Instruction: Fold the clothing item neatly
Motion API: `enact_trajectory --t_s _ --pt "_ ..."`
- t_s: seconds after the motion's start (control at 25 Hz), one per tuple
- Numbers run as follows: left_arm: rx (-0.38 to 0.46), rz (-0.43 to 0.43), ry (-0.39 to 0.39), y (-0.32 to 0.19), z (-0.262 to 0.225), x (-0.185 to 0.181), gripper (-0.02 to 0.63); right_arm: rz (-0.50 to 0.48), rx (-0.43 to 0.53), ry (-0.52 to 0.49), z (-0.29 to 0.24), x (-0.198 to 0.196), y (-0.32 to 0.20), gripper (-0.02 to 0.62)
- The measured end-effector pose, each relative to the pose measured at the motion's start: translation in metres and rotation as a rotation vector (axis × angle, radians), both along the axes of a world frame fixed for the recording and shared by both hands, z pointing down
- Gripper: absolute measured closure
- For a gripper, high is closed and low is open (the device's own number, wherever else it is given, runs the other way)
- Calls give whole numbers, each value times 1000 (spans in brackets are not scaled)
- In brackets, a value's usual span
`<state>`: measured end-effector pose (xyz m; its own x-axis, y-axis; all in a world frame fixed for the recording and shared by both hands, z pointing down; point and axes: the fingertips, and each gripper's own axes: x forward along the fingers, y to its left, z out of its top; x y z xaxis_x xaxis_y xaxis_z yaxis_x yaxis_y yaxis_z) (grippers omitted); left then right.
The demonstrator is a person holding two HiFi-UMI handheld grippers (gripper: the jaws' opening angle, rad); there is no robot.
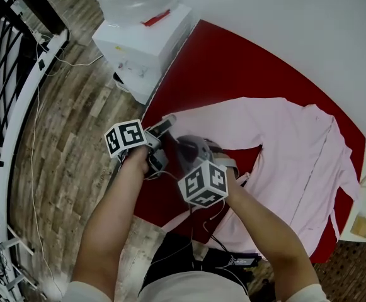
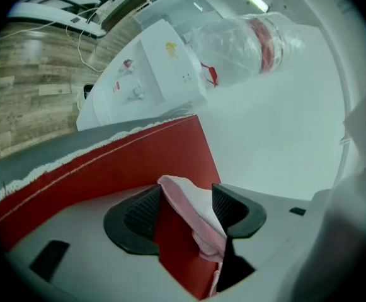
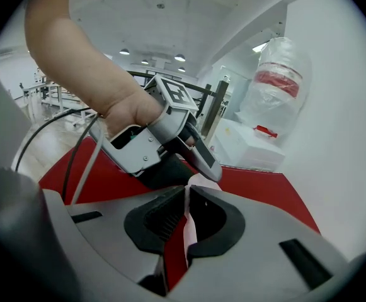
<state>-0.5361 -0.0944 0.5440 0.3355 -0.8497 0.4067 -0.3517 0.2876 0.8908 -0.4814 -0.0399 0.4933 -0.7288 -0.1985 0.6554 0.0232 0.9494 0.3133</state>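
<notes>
Pinches the sleeve (image 1: 233,126) in the clamped right tongs (image 3: 187,197), loosely straddles it with the gaping left tongs (image 2: 188,195), both left of the shirt (image 1: 296,159).

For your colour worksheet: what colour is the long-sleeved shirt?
Pale pink; the long-sleeved cloth shirt shows best in the head view.

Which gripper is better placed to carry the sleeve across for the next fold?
Right, probably. The right gripper is shut on the sleeve of the pink shirt. The left gripper has its jaws apart with fabric only loose between them, so it must close first.
</notes>
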Motion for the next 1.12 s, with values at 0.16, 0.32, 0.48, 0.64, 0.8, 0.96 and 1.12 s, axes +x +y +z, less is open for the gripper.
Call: enact_trajectory --t_s 0.16,0.32,0.48,0.64,0.8,0.96,1.12 --pt "-10 13 -73 -4 1 -11 485 8 0 -6 -2 3 1 561" --pt "35 74 -137 -9 -12 -8 578 31 8 -13 -4 7 1 561" --pt "138 136 -269 -24 -51 -1 580 74 24 -42 -17 13 -2 561" --pt "257 208 -364 -43 -102 18 580 164 8 -104 -41 23 -14 561" --pt "350 254 -412 -58 -140 46 580 267 -28 -168 -69 42 -27 561" --pt "401 301 -446 -70 -167 80 580 349 -47 -218 -93 72 -38 560" --pt "425 345 -480 -81 -183 119 580 397 -40 -254 -107 106 -47 561"
